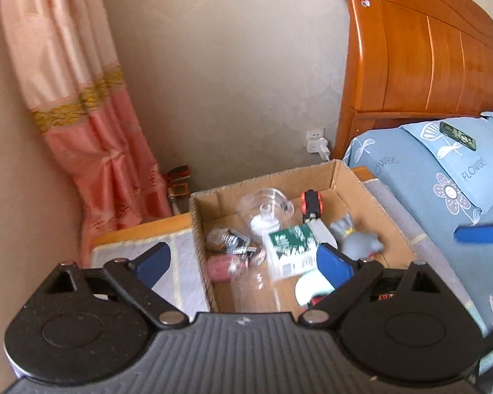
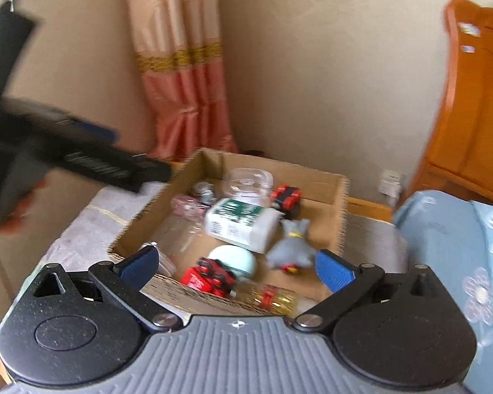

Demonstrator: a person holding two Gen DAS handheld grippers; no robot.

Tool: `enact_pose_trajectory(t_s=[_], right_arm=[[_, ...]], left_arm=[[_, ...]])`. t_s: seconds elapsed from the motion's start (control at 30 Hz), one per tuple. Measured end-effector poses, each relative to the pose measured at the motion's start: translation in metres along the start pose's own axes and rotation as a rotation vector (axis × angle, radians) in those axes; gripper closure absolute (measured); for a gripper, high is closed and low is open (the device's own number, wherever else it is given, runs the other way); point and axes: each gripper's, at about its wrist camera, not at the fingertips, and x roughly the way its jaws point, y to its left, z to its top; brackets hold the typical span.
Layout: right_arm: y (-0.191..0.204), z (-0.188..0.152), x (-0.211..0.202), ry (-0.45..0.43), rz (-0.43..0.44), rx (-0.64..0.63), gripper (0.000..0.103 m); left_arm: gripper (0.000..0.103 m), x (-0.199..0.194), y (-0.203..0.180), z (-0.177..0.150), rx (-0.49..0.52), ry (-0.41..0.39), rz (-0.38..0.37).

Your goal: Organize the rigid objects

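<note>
Hovering over a cardboard box, the left gripper had its blue-padded fingers spread wide apart with nothing between them. The box stood on a cloth-covered surface just beside a bed with blue flowered bedding and an orange wooden headboard.

Ahead of the left fingers, inside the box, lay a green-and-white carton, touching the inner edge of the right fingertip in that view. Beyond it sat a clear plastic lid, and further toward the far wall of the box a red-and-black toy car. A grey stuffed toy lay just past the right finger, and a pink cylinder rested between the fingers, nearer the left one. A white round thing was partly hidden behind the right finger.

The right gripper likewise held its fingers fully parted and empty, above the near edge of the same box. Between those fingers showed a red toy truck, a pale mint round object just behind it, and a bottle with a red-and-gold label lying close under the gripper. The carton lay further ahead, the stuffed toy toward the right finger. Off to the left of those fingers the other gripper appeared, blurred. A pink curtain hung in the corner beyond.
</note>
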Motion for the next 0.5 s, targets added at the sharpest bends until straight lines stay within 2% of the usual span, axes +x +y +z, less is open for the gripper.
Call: enact_pose_trajectory(t_s=[0.07,0.1,0.13,0.23,0.37,0.5], right_arm=[[-0.002,-0.005,-0.010,-0.006,-0.059,0.016,0.000],[-0.002,-0.008,-0.015,-0.008,-0.091,0.025,0.000],[-0.002,-0.012,-0.019,-0.004,-0.125,0.035,0.000],[-0.001,-0.030,-0.024,0.000,-0.207,0.072,0.000],[0.003,-0.069,-0.021,0.036,-0.265,0.143,0.000],[0.013,-0.108,-0.017,0.099,-0.268,0.179,0.000]], left_arm=[[0.008,-0.021,-0.005,-0.012,0.006,-0.025,0.059],[0.004,-0.031,-0.008,-0.020,0.009,-0.043,0.087],[0.001,-0.039,-0.011,-0.028,0.013,-0.057,0.106],[0.001,-0.057,-0.022,-0.061,0.015,-0.089,0.154],[0.001,-0.060,-0.035,-0.112,-0.038,-0.056,0.175],[0.001,-0.056,-0.051,-0.150,-0.084,-0.003,0.184]])
